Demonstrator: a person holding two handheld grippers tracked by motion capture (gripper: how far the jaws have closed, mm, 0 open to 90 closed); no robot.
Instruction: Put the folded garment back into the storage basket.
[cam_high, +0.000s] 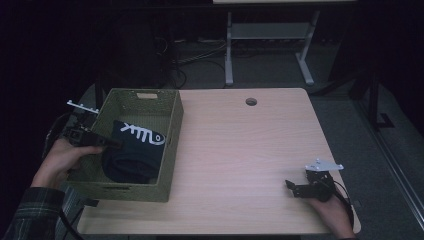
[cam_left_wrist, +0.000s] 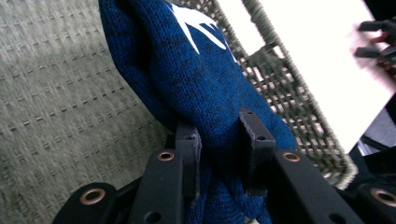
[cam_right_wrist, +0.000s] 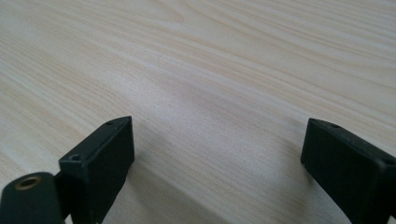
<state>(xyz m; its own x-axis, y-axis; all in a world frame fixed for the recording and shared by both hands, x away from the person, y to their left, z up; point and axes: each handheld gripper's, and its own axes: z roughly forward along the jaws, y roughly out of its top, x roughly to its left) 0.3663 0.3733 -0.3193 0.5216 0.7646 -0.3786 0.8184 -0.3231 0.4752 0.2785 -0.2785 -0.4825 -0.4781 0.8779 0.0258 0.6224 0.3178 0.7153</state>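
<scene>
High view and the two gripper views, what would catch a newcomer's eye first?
First the dark blue knit garment with a white pattern, lying in the green woven basket at the table's left. The left gripper is clamped on its fabric inside the basket. At the table's near right, the right gripper rests open over bare wooden table.

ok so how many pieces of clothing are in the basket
1 that shows: a dark blue knit garment with a white pattern, lying in the green woven basket at the table's left, pinched by the left gripper. Its folds could hide something underneath.
</scene>
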